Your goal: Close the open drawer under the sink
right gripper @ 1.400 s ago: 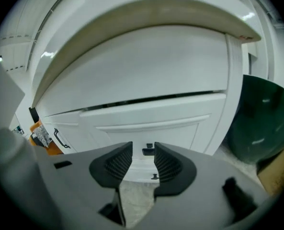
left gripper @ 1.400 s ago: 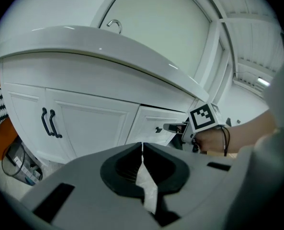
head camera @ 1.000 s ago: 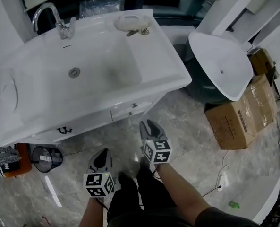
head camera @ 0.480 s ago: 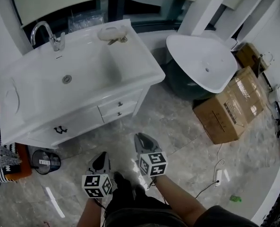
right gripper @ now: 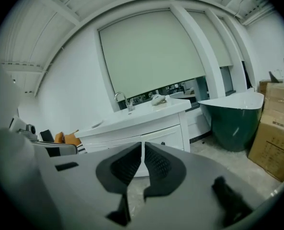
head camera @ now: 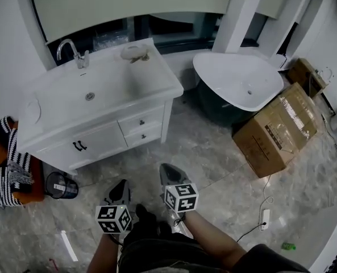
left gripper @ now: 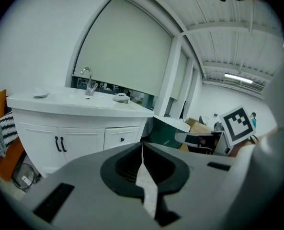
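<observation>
The white vanity [head camera: 54,131] with its sink stands at the upper left of the head view. Its two small drawers [head camera: 141,122] at the right end sit flush with the front, each with a dark knob. My left gripper [head camera: 121,185] and right gripper [head camera: 167,170] hang side by side over the marble floor, well back from the cabinet, pointing toward it. In the left gripper view the left gripper [left gripper: 142,146] is shut and empty, with a drawer [left gripper: 121,139] beyond it. The right gripper [right gripper: 142,145] has just been closing; its jaws are shut with nothing between them.
A white and dark green freestanding tub [head camera: 242,87] stands right of the vanity, with cardboard boxes [head camera: 276,129] beside it. A black bin [head camera: 60,185] and a striped cloth [head camera: 9,164] on an orange seat lie at the left. A power strip [head camera: 265,215] lies on the floor.
Both grippers and the head view have drawn back from the vanity, which now looks smaller and farther. The right gripper's jaws have come together from open.
</observation>
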{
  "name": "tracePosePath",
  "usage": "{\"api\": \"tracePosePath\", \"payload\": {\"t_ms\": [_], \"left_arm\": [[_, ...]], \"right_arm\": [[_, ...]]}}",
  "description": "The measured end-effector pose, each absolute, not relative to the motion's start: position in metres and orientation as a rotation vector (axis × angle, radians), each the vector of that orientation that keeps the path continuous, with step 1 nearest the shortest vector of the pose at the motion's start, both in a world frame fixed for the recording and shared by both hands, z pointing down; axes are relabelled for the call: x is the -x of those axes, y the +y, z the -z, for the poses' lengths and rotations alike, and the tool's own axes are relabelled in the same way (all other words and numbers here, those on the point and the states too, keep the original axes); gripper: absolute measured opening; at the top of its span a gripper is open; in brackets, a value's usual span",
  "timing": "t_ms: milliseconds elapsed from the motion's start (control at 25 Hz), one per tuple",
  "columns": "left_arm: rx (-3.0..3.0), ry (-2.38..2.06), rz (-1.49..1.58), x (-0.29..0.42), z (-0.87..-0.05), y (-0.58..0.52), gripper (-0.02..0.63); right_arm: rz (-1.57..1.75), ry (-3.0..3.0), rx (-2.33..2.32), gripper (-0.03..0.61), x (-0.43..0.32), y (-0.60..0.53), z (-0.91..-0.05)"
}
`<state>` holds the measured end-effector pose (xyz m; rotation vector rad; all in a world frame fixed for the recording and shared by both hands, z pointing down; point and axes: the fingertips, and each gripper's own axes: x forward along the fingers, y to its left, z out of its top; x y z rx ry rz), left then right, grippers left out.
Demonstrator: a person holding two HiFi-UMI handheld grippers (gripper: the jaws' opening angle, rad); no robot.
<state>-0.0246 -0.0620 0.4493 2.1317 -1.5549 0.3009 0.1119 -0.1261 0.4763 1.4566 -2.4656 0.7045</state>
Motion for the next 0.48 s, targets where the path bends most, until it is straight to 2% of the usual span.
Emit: {"api": "tracePosePath", "payload": {"t_ms": [200,480], "left_arm": [[-2.101,-1.592,-0.261,0.009,-0.441,-0.022,0.020],[-2.110,-1.531,-0.359,-0.015,-0.457,0.019,0.020]], "right_arm": [[-0.674,-2.520,-1.369,0.026,-0.126,-0.087,-0.469],[-0.684,-2.512,-1.390,0.023,-0.150,-0.062,-0.464]]}}
